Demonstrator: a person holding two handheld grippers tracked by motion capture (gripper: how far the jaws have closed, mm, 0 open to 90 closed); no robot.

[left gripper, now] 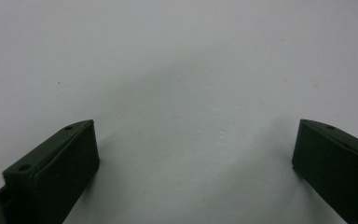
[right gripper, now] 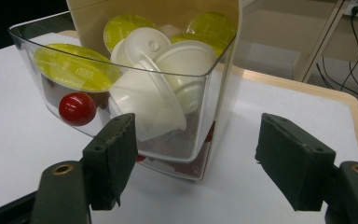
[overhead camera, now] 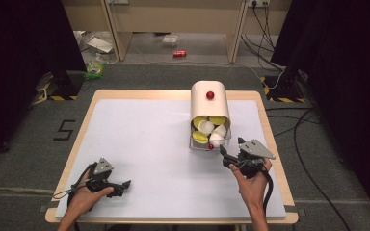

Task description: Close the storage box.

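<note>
Near the worktop's [overhead camera: 139, 144] right edge, the right hand-held gripper [right gripper: 193, 154], jaws wide and empty, faces a stiff, slippery clear drawer [right gripper: 121, 102] of light capsules [right gripper: 77, 67], probably best gripped by its red knob [right gripper: 77, 108].

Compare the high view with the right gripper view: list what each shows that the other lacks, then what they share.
High view alone: the left claw held low over the white table cover, both hands, the red knob on top of the beige cover, a red can on the floor.

Right gripper view alone: printing on the yellow capsule lids, and the clear drawer's wall up close.

Both: the right claw, open, at the clear drawer of white and yellow capsules, with the drawer's red knob.
</note>
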